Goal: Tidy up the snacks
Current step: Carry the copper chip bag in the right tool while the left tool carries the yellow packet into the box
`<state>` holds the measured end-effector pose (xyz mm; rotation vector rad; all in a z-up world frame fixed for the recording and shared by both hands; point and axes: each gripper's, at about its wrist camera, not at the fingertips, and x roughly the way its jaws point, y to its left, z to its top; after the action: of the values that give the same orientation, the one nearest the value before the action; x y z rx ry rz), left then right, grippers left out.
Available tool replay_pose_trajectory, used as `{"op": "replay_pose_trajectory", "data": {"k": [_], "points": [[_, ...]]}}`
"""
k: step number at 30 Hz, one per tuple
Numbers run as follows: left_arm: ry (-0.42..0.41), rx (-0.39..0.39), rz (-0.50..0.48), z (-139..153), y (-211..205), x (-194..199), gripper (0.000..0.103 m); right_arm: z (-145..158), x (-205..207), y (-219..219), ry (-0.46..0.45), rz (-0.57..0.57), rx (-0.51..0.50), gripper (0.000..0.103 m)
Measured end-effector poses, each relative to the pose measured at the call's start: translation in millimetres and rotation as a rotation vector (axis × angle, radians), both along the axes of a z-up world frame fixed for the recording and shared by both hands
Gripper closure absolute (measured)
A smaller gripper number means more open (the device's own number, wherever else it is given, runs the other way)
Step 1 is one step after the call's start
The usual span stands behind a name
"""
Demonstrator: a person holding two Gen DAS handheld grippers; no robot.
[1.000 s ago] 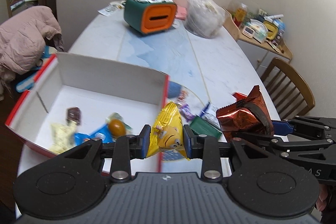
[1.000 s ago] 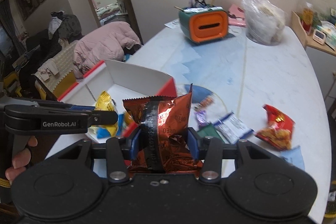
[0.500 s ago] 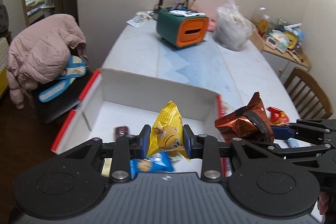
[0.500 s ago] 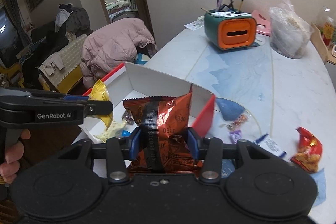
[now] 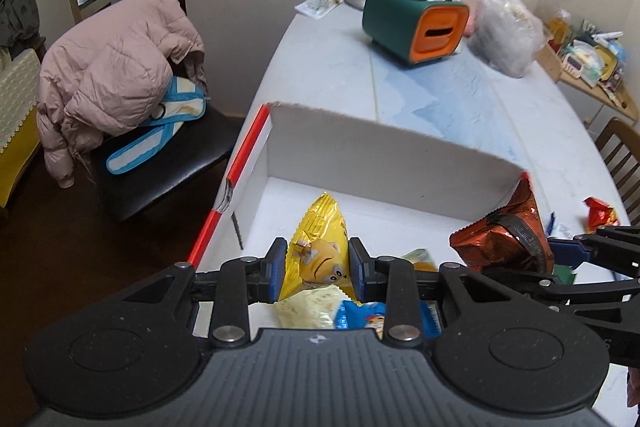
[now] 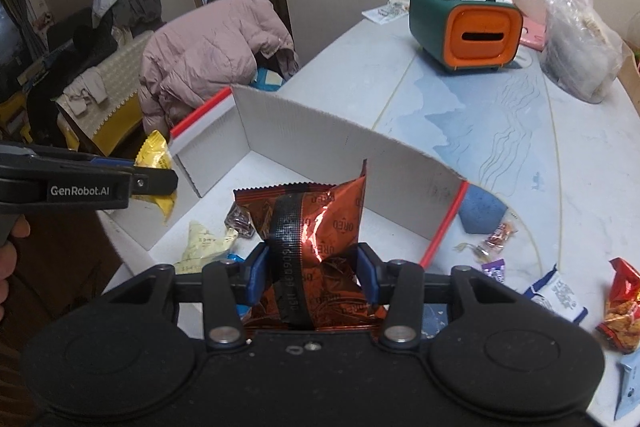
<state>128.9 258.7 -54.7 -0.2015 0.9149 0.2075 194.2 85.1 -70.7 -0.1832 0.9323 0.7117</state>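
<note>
My left gripper (image 5: 317, 269) is shut on a yellow snack packet (image 5: 320, 239) and holds it above the left part of the white box with red edges (image 5: 384, 151). My right gripper (image 6: 308, 269) is shut on a copper-brown Oreo packet (image 6: 320, 215), held above the box's (image 6: 332, 147) right part. The yellow packet (image 6: 158, 167) shows at the left of the right wrist view, the Oreo packet (image 5: 508, 239) at the right of the left wrist view. Several small snacks lie in the box, among them a pale packet (image 6: 204, 243) and a blue packet (image 5: 368, 319).
Loose snacks lie on the table right of the box: a red packet (image 6: 622, 307), a blue-white packet (image 6: 556, 297), small candies (image 6: 496, 235). A green-orange organizer (image 6: 468, 27), lamp and clear bag (image 6: 580, 47) stand farther back. A chair with a pink coat (image 5: 116, 75) is at the left.
Both grippers moved left with their packets, from over the table and the box's right wall to above the box's inside. Both grips have held.
</note>
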Motion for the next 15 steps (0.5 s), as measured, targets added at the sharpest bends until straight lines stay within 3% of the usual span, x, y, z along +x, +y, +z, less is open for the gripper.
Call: {"op": "replay_pose_trajectory", "data": {"k": [15], "points": [[0.121, 0.03, -0.021, -47.5, 9.2, 21.0, 0.071, -37.0, 3.0, 32.5, 0.074, 0.04, -0.048, 0.059]]}}
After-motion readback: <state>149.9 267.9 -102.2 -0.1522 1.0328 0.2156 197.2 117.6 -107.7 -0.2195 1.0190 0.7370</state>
